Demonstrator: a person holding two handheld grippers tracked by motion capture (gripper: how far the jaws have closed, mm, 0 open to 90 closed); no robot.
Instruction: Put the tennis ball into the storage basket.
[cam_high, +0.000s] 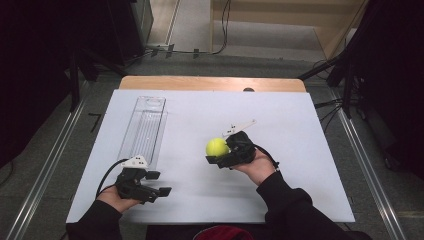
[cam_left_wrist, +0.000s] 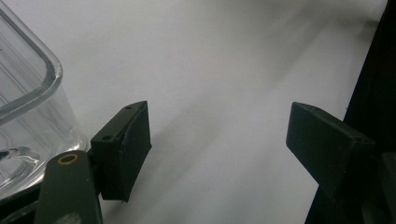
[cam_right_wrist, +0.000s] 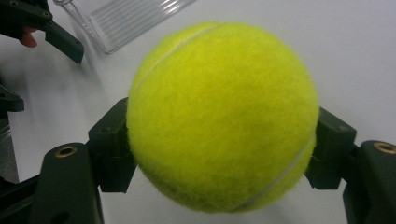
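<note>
A: From above, the right gripper (cam_high: 220, 154) carries the ball (cam_high: 217, 147) mid-table, near the tray (cam_high: 143, 127).
B: Left gripper (cam_left_wrist: 217, 140): jaws wide apart, nothing between.
A: Right gripper view: clamped across the ball's middle. Light, fuzzy, springy; should hold easily.

A lab or recording studio set up for handling trials.

A bench (cam_high: 300, 200) covered by a plain white board stands alone on a grey carpeted floor (cam_high: 75, 145), with metal floor rails (cam_high: 45, 165) running along both sides. Dark stands and black equipment (cam_high: 120, 30) crowd the unlit edges, and loose cables (cam_high: 220, 30) trail across the floor behind the bench. A pale wooden step or platform (cam_high: 280, 20) rises at the back. The person's hands hold cabled grippers with tracking plates, gear of a test rig, not a home.
</note>
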